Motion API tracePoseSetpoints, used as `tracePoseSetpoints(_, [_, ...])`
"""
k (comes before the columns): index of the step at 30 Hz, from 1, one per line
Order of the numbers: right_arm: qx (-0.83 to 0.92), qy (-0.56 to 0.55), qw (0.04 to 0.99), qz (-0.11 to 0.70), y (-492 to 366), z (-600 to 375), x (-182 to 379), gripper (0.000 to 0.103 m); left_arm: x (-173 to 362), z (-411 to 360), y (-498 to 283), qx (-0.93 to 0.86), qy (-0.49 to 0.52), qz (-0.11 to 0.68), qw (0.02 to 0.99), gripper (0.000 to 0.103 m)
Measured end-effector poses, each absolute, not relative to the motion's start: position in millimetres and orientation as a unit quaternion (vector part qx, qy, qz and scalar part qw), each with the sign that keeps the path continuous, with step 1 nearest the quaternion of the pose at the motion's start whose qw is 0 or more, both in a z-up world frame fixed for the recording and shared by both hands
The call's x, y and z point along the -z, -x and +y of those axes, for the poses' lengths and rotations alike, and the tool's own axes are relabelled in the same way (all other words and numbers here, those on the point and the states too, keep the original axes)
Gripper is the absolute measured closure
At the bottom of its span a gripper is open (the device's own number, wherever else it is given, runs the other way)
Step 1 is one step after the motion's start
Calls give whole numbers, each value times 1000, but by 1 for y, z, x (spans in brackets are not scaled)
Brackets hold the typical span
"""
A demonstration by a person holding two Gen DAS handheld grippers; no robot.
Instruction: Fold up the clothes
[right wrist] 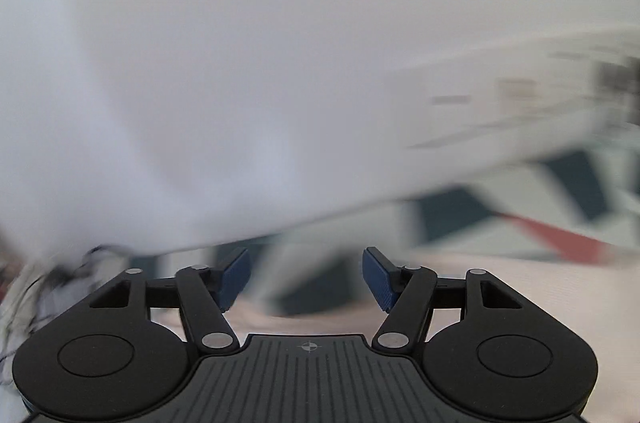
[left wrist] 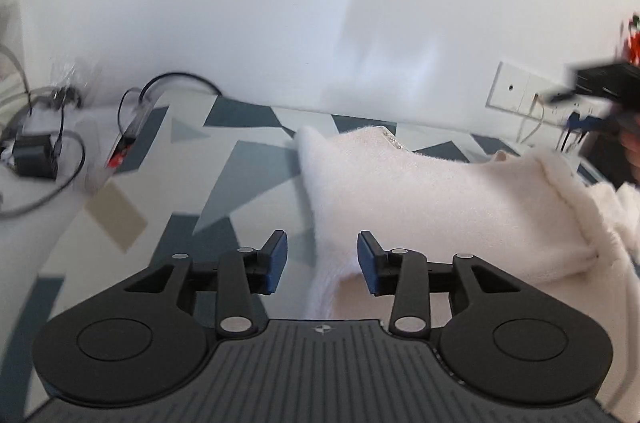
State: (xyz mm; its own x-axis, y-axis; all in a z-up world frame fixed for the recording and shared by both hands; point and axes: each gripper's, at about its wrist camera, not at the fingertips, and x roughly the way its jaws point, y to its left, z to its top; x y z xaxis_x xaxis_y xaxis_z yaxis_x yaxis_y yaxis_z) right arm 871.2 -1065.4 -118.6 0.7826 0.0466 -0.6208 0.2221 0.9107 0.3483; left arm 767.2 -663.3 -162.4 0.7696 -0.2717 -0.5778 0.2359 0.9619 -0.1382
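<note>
The white fleece garment [left wrist: 440,207] lay spread on the patterned tabletop [left wrist: 224,159], filling the right half of your left wrist view. Its near left edge ran down between your left gripper's pads, and a thick fold bunched up along its right side. A small pale strip, perhaps a label, showed at the garment's far edge, too small to read.

Your left gripper [left wrist: 322,261] hovered low over that near edge with its blue pads [left wrist: 278,259] spread wide apart and nothing between them; the cloth edge passed under the gap rather than being pinched.

Your right gripper [right wrist: 306,277] also had its jaws apart and held nothing. Its view was badly smeared by motion blur, so you could only make out pale cloth [right wrist: 500,287] below and to the right of the pads, and dark and reddish shapes of the tabletop pattern [right wrist: 560,191] beyond. In the left view, your right gripper [left wrist: 600,85] appeared as a blurred dark body at the far right, above the garment's folded side.

Farther out, a black box with looped cables [left wrist: 36,155] sat at the left, well apart from the garment. A white wall [left wrist: 280,3] rose behind the table, and a white outlet panel [left wrist: 516,87] with plugged cords sat on it at the right.
</note>
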Motion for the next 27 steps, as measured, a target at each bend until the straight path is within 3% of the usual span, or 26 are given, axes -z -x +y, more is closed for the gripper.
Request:
tracePoseSetpoints(5, [95, -149, 924, 338, -784, -1095, 126, 48, 158, -704, -794, 163, 17, 332, 929, 56])
tracePoseSetpoints(11, [84, -66, 926, 362, -728, -1028, 170, 53, 187, -754, -813, 162, -52, 374, 912, 55])
tracePoseSetpoints(20, [86, -55, 922, 374, -726, -994, 216, 50, 197, -766, -818, 146, -96, 387, 905, 53])
tracePoseSetpoints(24, [105, -118, 913, 376, -731, -1014, 223, 58, 199, -765, -815, 147, -103, 372, 911, 49])
tracePoseSetpoints(27, [93, -24, 918, 385, -727, -1002, 229, 57, 200, -764, -813, 149, -108, 364, 913, 49])
